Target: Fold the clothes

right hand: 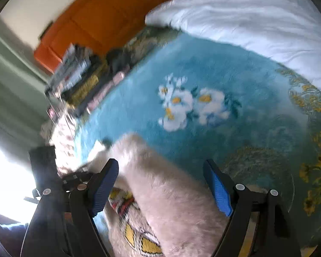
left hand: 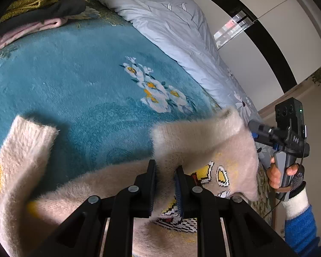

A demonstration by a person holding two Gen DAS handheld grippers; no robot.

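A fuzzy cream sweater (left hand: 203, 141) with a yellow and black pattern lies on the blue flowered blanket (left hand: 75, 75). My left gripper (left hand: 165, 170) is shut on a raised fold of it near the patterned front, and a cuffed sleeve (left hand: 25, 141) hangs to the left. In the blurred right wrist view the right gripper (right hand: 160, 169) stands wide open, with a thick roll of the sweater (right hand: 171, 203) between its blue pads (right hand: 218, 188), which look apart from it. In the left wrist view a gloved hand holds the right gripper (left hand: 255, 129) just past the sweater's right edge.
A stack of folded clothes (left hand: 32, 6) sits at the blanket's far left edge. A grey-blue daisy duvet (left hand: 171, 25) is bunched along the far side. Behind stand a white wardrobe (left hand: 267, 34) and an orange headboard (right hand: 100, 17). The person's blue sleeve (left hand: 301, 229) is at the right.
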